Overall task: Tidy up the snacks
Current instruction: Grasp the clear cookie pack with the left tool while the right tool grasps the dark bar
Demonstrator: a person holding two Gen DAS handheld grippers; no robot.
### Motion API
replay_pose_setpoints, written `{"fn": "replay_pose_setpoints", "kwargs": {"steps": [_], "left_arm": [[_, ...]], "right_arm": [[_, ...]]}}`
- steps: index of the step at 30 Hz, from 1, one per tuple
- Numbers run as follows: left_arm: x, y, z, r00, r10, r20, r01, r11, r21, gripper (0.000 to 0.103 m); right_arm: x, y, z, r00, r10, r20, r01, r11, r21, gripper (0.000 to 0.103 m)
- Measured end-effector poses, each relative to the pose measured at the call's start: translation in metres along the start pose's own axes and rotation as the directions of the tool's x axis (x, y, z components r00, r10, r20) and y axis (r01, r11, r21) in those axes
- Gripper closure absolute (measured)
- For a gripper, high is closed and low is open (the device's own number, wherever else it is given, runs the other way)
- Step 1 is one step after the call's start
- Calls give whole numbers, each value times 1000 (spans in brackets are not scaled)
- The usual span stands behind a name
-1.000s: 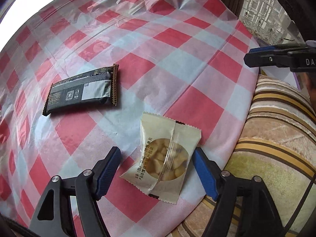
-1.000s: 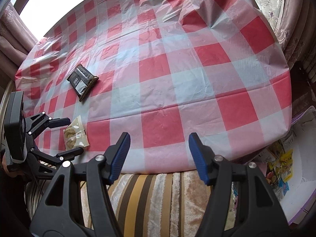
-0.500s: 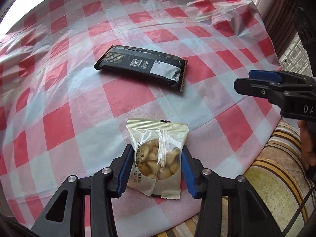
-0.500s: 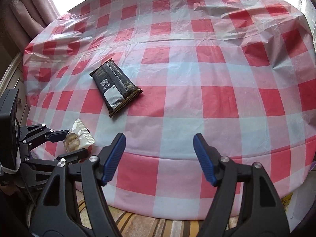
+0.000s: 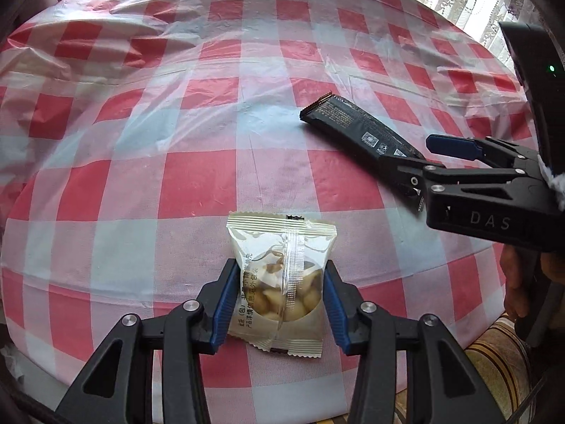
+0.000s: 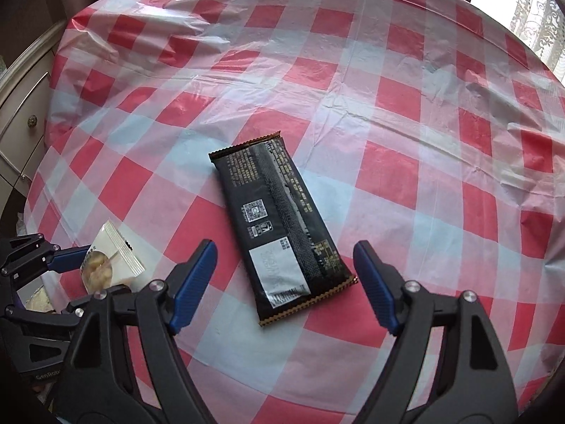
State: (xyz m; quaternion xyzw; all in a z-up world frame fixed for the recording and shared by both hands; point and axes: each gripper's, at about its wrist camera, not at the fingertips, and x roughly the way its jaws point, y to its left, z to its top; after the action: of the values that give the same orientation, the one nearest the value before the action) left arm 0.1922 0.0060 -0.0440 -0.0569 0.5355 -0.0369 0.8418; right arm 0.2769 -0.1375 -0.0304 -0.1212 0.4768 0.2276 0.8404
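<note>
Nearest the left wrist camera, the left hand-held gripper (image 5: pixel 280 296) has closed in on the pale snack pouch (image 5: pixel 280 279): a second ago its blue pads stood spread on either side of the pouch, half a second ago they had drawn close, and now both pads press the pouch's sides. The pouch, clear-windowed with pale pieces inside, lies at the near edge of the bench (image 5: pixel 197 183), nearer than the black bar and to its left. I judge the grasp made and the pouch ready to be lifted, though it seems not yet raised off the checked cloth.

Beyond the pouch, toward the bench's middle, lies the black snack bar (image 6: pixel 279 229), flat, label side up. The right hand-held gripper (image 6: pixel 284 279) has also come in over the last second, from the bench's edge to the bar's near end; its jaws are spread wide, one on each side of that end, touching nothing. The next move for it is probably to close across the bar's width.

No box, tray or basket shows on the bench in either view, so where the snacks are to go cannot be told. Only the pouch wrapper holds anything visible.
</note>
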Motion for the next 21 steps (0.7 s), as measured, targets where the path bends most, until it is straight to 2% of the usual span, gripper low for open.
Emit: {"fn": "replay_pose_setpoints", "kwargs": {"steps": [7,10,15,21], "left_arm": [[-2,5,-1,1000,-15,14,15,1000,-25,56],[-3,7,-2,1000,-22,19,22,999,-34,56],[-6,8,-4,1000,-18,22,19,999,-38,56],[-3,6,-1,1000,-7,19,7,999,-38,56]], "right_arm": [[30,6,15,999,-1,-44,0,1000,-13,23],[30,5,18,999,-12,-34,11,1000,-7,28],[28,2,19,1000,-22,-17,22,1000,14,44],[25,2,16,999,-35,-3,35,999,31,47]]}}
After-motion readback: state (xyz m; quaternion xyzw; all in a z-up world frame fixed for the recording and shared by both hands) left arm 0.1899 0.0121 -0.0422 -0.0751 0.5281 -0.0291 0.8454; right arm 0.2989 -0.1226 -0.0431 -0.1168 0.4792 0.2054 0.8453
